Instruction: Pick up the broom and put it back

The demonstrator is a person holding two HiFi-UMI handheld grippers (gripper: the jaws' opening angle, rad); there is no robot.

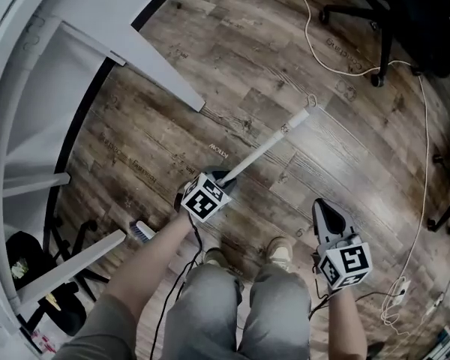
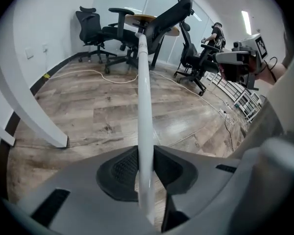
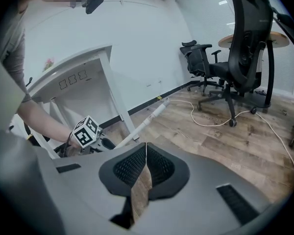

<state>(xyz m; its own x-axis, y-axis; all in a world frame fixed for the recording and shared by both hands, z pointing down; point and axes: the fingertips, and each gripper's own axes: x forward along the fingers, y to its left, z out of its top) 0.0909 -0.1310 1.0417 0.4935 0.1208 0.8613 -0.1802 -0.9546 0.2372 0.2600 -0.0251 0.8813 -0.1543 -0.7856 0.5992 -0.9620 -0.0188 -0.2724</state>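
broom: long white stiff broom pole [image 1: 268, 148], likely light, slick; best gripped mid-shaft
left tool [image 1: 226, 177]: pinching the pole
right tool [image 1: 322, 205]: pressed together, empty

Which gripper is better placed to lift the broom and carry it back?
Left. The left gripper is closed on the white broom handle, while the right gripper is shut, empty, and off to the side, away from it.
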